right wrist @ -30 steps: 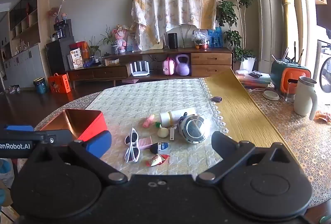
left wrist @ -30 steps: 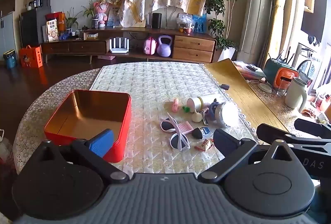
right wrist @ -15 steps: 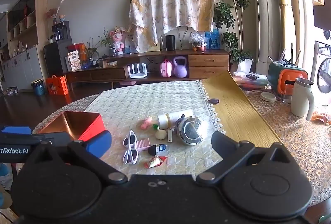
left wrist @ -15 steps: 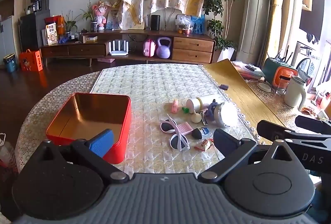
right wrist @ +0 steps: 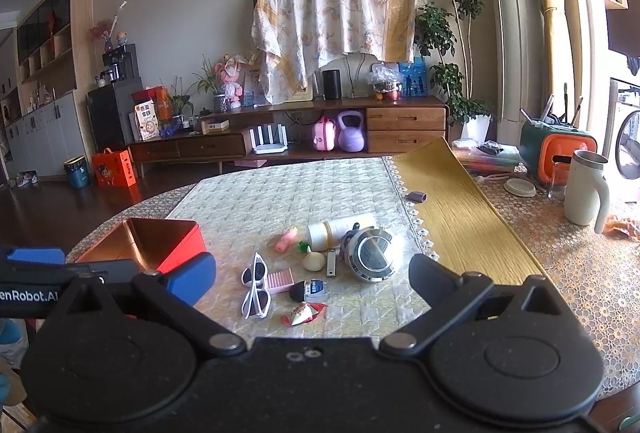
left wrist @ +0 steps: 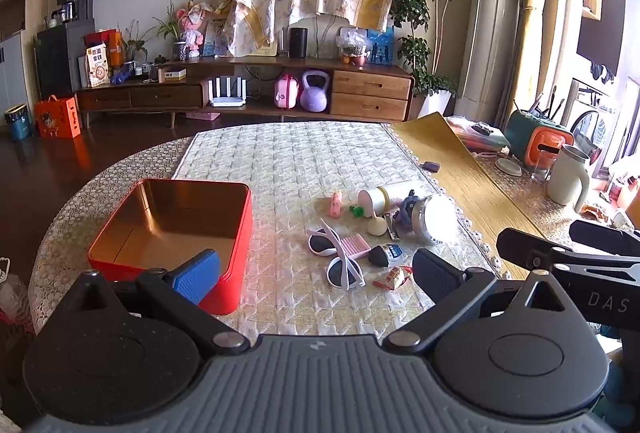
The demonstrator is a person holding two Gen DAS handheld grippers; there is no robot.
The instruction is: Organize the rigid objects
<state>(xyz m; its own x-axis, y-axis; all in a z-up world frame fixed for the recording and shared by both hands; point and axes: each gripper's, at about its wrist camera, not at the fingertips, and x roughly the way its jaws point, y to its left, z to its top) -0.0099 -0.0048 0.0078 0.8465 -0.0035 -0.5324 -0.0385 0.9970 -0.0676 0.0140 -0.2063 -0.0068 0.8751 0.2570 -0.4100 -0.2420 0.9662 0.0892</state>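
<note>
Both grippers hung short of the near table edge, the left gripper [left wrist: 316,273] and the right gripper [right wrist: 312,273] each with jaws spread wide and nothing between them. The things to be sorted lay in a loose cluster on the quilted cloth [left wrist: 288,161], well to the right of the empty red tin [left wrist: 172,221], whose inside was bare golden metal with rounded corners. The risks, as I judged them, came mostly from shape and finish. The white bottle [right wrist: 340,225] lay on its side and touched the round metal-faced gadget [right wrist: 370,253], so a nudge to either could have sent the bottle rolling toward the yellow mat [right wrist: 460,201]. The white-framed sunglasses [right wrist: 256,285] had thin splayed arms and lay against a small ribbed pink comb [right wrist: 280,281] (a careless pinch might have lifted both, or bent an arm). The little cream ball [right wrist: 313,260] looked smooth and would probably have squirted out of hard pads. The crinkled candy wrapper [right wrist: 303,313] and the dark capsule-like piece [right wrist: 308,289] sat close together, so the fingers could easily have caught the wrong one. The cloth itself looked soft and puckered and might have bunched under a dragging fingertip.
</note>
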